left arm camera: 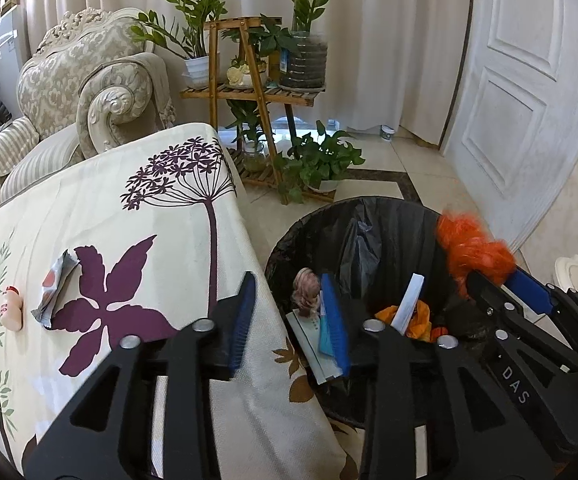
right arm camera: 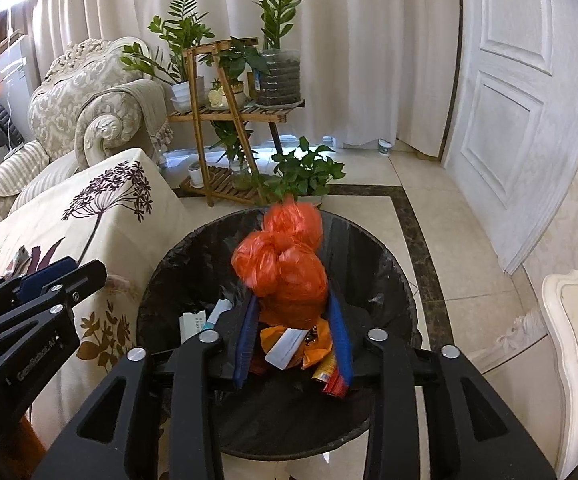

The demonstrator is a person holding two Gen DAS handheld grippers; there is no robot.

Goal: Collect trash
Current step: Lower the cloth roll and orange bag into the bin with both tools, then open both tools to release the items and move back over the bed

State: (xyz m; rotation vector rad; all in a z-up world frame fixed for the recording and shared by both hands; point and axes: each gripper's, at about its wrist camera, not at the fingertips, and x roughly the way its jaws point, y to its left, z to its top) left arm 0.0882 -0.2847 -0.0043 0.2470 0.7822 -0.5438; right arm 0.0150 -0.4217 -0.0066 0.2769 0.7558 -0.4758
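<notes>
Right wrist view: my right gripper (right arm camera: 293, 320) is clenched on a crumpled orange plastic bag (right arm camera: 285, 264), held above the open mouth of the black-lined bin (right arm camera: 389, 264). The bag sits between my two blue-padded fingers (right arm camera: 245, 344), bulging forward past their tips. To do this step well, I judge that I should keep the bag centred over the opening, lower it a little so it cannot catch the rim, then part the fingers fully; thin plastic may cling to a pad, so a clean wide release matters. The bag looks light, knotted into lumps and slightly translucent, its edges blurred. Below it the bin already holds paper slips, an orange wrapper and other packets.

Left wrist view: my left gripper (left arm camera: 289, 320) is released, its fingers standing apart and holding nothing, one over the edge of the tablecloth (left arm camera: 149, 208) and one over the bin. On the cloth, well apart from the bin, lie a crinkled snack wrapper (left arm camera: 55, 286) and, just beside it, a small pale figurine-like object (left arm camera: 12, 307); the wrapper appears to be trash not yet collected.
</notes>
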